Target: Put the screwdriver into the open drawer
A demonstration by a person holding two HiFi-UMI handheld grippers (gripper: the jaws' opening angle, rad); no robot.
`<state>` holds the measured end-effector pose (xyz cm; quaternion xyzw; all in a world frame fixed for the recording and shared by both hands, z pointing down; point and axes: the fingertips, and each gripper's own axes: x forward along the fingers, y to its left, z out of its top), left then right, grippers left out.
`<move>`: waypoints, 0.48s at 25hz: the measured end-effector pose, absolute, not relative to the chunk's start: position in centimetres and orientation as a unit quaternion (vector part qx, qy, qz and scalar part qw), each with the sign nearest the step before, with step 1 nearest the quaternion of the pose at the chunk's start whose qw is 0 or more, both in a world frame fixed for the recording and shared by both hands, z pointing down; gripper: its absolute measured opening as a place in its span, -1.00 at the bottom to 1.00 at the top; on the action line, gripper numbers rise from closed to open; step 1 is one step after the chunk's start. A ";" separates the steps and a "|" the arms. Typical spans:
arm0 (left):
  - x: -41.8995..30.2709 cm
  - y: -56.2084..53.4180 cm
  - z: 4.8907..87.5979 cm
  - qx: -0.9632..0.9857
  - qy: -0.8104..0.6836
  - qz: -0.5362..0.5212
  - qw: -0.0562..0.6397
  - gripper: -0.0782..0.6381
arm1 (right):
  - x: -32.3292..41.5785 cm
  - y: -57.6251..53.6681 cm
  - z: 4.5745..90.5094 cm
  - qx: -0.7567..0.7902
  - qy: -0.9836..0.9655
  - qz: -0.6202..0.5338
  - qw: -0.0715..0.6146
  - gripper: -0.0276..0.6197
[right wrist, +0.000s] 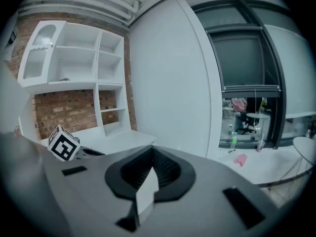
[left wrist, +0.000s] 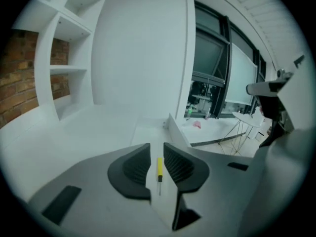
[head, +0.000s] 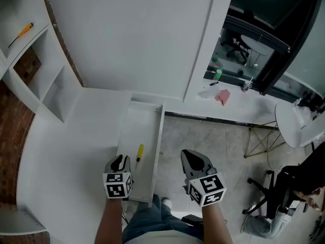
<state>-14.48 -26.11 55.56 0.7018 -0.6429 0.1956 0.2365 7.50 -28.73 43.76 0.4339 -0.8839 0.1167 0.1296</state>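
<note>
A screwdriver with a yellow handle lies flat on the floor of the open white drawer, which is pulled out from the white desk. My left gripper hovers over the drawer's near left edge. In the left gripper view, the screwdriver shows through the narrow gap of the left gripper, well below the pads and untouched. The drawer's side wall runs away behind it. My right gripper hangs to the right of the drawer over the floor. In its own view the right gripper has its pads together with nothing between them.
A white shelf unit stands at the left, with a second, orange-handled screwdriver on its upper ledge. A pink object and a green bottle sit on the sill at the right. A white chair stands further right.
</note>
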 end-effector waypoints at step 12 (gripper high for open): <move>-17.4 -18.8 40.9 0.692 -0.714 0.084 0.066 -0.74 | 7.9 -24.4 36.9 0.389 -0.918 0.023 0.072 -0.88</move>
